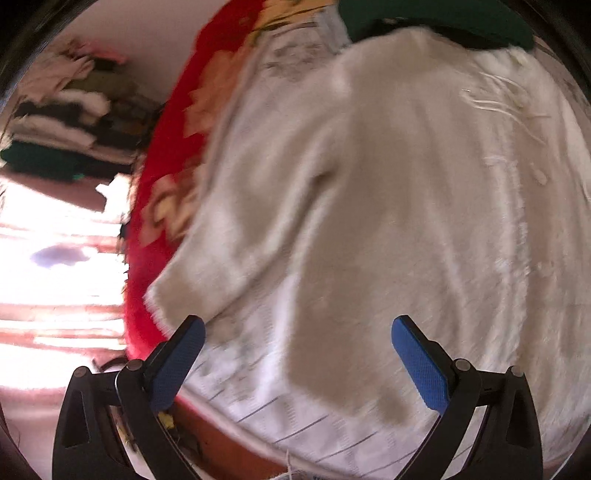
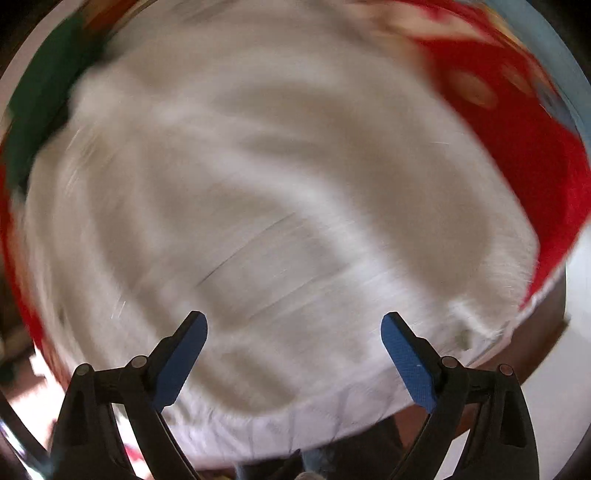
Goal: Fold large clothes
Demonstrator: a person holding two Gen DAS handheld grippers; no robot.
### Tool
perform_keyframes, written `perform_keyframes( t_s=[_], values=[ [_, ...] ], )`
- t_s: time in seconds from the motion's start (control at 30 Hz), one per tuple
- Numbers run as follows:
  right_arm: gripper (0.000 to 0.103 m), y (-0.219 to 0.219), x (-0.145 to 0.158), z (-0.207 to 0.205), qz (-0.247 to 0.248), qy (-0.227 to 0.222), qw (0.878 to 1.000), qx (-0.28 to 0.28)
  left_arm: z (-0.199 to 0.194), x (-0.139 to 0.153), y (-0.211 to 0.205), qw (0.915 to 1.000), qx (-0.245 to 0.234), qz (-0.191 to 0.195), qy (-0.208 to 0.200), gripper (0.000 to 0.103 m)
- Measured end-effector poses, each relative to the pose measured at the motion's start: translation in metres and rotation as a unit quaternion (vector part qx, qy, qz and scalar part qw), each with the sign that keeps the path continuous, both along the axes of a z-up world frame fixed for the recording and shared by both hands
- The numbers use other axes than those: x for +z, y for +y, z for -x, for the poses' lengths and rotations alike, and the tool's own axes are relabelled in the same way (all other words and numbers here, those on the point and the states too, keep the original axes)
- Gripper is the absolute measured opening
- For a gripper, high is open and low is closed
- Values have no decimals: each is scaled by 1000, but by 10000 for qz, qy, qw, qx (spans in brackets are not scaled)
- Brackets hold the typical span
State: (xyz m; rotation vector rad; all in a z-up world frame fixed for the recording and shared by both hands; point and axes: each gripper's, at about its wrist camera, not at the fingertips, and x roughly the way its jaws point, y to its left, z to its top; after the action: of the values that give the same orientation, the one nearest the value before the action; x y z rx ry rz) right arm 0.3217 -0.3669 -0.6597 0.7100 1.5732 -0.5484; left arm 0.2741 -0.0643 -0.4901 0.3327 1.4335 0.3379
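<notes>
A large fuzzy cream-white garment (image 1: 388,206) lies spread on a bed, one sleeve (image 1: 207,273) reaching toward the bed's left edge. My left gripper (image 1: 297,328) is open and empty, hovering above the garment's near hem. In the right wrist view the same garment (image 2: 258,184) fills the frame, blurred by motion. My right gripper (image 2: 293,325) is open and empty above the garment's near edge.
A red flowered blanket (image 1: 166,177) covers the bed's left side and shows at the right of the right wrist view (image 2: 535,166). A dark green cloth (image 1: 436,22) lies at the far end. A white lined sheet (image 1: 295,417) lies under the garment. Stacked clothes (image 1: 62,125) sit beyond the bed.
</notes>
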Motion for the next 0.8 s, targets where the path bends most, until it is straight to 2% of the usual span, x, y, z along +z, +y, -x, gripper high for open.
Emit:
perform_keyframes(
  t_s=[0.1,0.17,0.23,0.33,0.43,0.47,0.53,0.57,0.6,0.67,0.8],
  values=[
    [96,-65,-5,42,699,123,9949,-714,-15,-23,-39,9993,-334,135,-61,103],
    [96,-104,-20,74,1094,401,9879,-1020,-23,-39,-70,9979,-600,242,-47,103],
    [96,-131,-40,103,1290,729,9802,-1311,-28,-51,-96,9958,-856,337,-21,103],
    [96,-149,-76,138,1218,827,9755,-1634,-36,-68,-137,9912,-1267,379,-21,103],
    [96,-149,-114,153,382,568,9807,-1832,-42,-79,-168,9863,-1631,231,-69,103],
    [91,-144,-123,154,205,477,9815,-1841,-44,-81,-175,9846,-1739,158,-88,103],
    [66,-135,-127,150,290,343,9865,-1577,-49,-83,-185,9823,-1871,100,-70,103],
    [31,-132,-125,145,432,367,9880,-1435,-53,-82,-189,9814,-1918,82,-37,103],
    [16,-129,-116,141,713,306,9890,-1258,-56,-79,-193,9805,-1961,94,1,103],
    [16,-130,-96,138,1065,107,9865,-1242,-59,-70,-203,9783,-2067,129,-6,103],
    [15,-142,-35,126,1849,-681,9733,-1176,-70,-40,-225,9728,-2282,344,-225,103]
  ],
)
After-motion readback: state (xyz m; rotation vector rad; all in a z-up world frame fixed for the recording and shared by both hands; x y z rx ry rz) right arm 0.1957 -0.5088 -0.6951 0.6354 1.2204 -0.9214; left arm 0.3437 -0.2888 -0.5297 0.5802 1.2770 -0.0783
